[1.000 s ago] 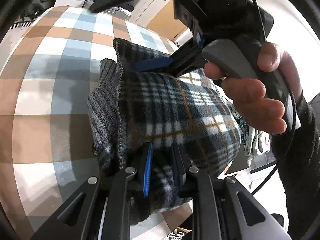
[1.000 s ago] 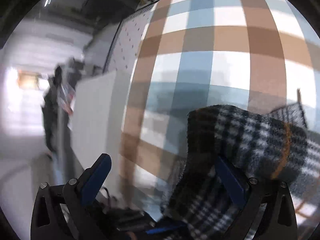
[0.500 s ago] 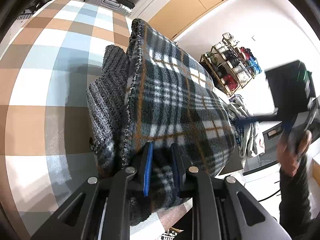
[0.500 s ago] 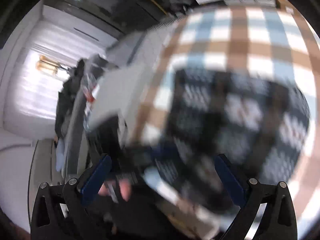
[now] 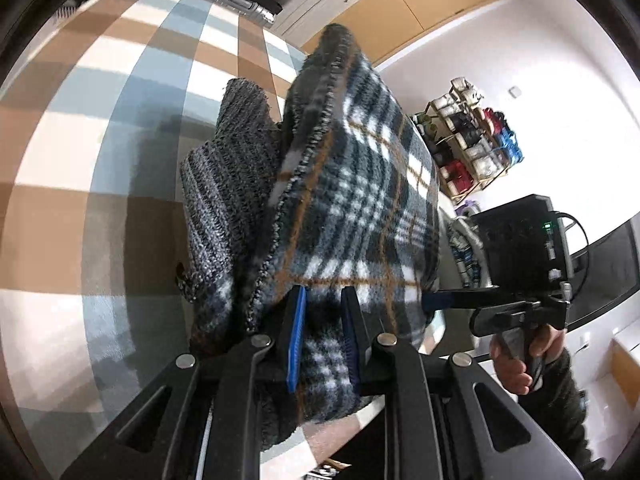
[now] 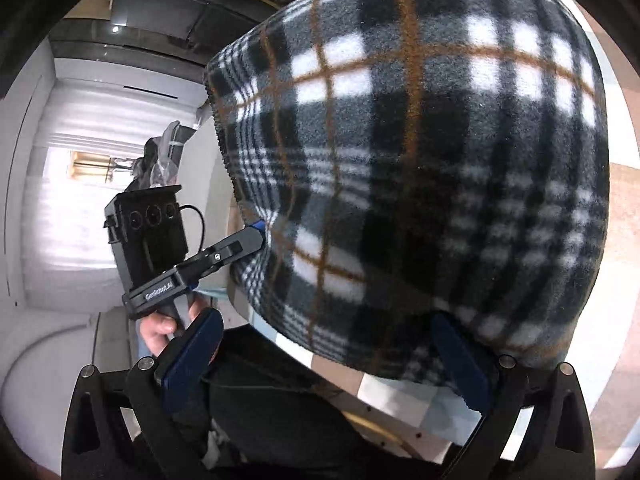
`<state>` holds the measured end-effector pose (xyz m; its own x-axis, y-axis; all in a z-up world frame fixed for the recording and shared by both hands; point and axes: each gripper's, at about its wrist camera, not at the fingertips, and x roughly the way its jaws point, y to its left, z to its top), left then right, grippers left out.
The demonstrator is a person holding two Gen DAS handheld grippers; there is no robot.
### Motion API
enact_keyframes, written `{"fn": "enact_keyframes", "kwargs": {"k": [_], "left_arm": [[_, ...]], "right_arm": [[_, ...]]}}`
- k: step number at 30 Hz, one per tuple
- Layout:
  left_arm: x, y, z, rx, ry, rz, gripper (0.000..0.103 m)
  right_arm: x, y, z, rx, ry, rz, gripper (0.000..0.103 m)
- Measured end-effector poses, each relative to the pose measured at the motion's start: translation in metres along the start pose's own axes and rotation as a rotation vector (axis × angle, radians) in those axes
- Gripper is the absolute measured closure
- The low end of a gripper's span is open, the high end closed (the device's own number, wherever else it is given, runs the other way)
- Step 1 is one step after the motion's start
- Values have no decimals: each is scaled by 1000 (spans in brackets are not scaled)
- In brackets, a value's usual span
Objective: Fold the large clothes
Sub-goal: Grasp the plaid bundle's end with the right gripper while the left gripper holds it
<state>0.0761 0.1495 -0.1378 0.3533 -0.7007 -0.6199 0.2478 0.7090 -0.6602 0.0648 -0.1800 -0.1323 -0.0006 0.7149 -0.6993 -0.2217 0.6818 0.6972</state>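
Item: plaid fleece garment (image 5: pixel 360 208), dark grey, white and black check with thin brown lines. Location: lying folded in a thick bundle on a checked tablecloth (image 5: pixel 100 160) of brown, white and pale blue squares, near the table's front edge. The same fleece fills most of the right wrist view (image 6: pixel 420 160), bulging up close to the lens.

Item: grey knitted piece (image 5: pixel 224 192), tucked against the fleece on its left side, partly under it, touching the cloth.

Left gripper (image 5: pixel 322 340): blue-padded fingers drawn narrow, pinching a fold of the fleece at its near edge. Seen from the right wrist view (image 6: pixel 256 236), its tip meets the fleece's left edge.

Right gripper (image 6: pixel 324 356): fingers spread wide, nothing between them; the fleece's near edge lies just over the right finger. In the left wrist view (image 5: pixel 440 300) its blue tip is just beside the fleece's right edge; whether they touch is unclear.

Surroundings: a rack of shoes (image 5: pixel 468 140) by the white wall; wooden cupboard doors (image 5: pixel 420 4) behind the table.
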Motion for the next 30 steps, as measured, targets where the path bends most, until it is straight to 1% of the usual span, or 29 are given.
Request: {"fn": "enact_keyframes", "kwargs": {"k": [2,3,4,6,8,9,10,11,12,14,16,18,20,22,23,27,28,29,30], "left_arm": [[1,-6,-1,33,-7,30,89],[3,-9,-2,49,-11,45,89],[2,-15,-4,83,-18,75,89],[5,-23,-5,131,-29,119,89],[6,-26,-7,148,-38,141,88],[7,-27,-7,155,-39,150,88],[8,-25,-7,159,-40,155,88],[9,-25,-7,163,-39,156,89],[11,-26,-7,166,-38,157,89],[13,-28,-8,178,-41,173,89],[13,-26,-7,176,-40,176,89],[13,-25,-6,170,-39,172,89],[14,-25,-5,170,-37,167,88],[14,-26,-6,172,-37,167,89],[13,-27,-7,173,-37,167,88],[12,-30,-9,172,-41,178,88],[11,-31,-9,171,-43,177,88],[10,-32,-9,172,-47,175,88],[9,-32,-9,170,-49,168,87]], "right_arm": [[-1,12,-5,-38,-13,-19,0],[-5,20,-7,-84,7,-37,0],[-9,25,-7,-100,9,-35,0],[-31,34,-11,-134,-37,33,0],[-48,38,-11,-163,-90,57,0],[-51,34,-10,-154,-99,55,0],[-50,27,-8,-121,-90,40,0],[-44,14,-6,-73,-61,21,0],[-38,6,-5,-47,-40,33,0],[-34,-4,-5,-46,-34,56,0],[-27,-7,-3,-83,-33,67,0],[-16,-15,-1,-69,-38,88,0],[-18,-20,-2,-53,-48,98,0],[-18,-17,-5,-77,-49,66,0],[-17,-10,-9,-122,-51,24,0],[-10,31,-26,-300,-63,-191,0],[-12,36,-28,-312,-69,-205,0],[-19,41,-32,-318,-95,-195,0],[-28,42,-34,-313,-138,-150,0]]}}
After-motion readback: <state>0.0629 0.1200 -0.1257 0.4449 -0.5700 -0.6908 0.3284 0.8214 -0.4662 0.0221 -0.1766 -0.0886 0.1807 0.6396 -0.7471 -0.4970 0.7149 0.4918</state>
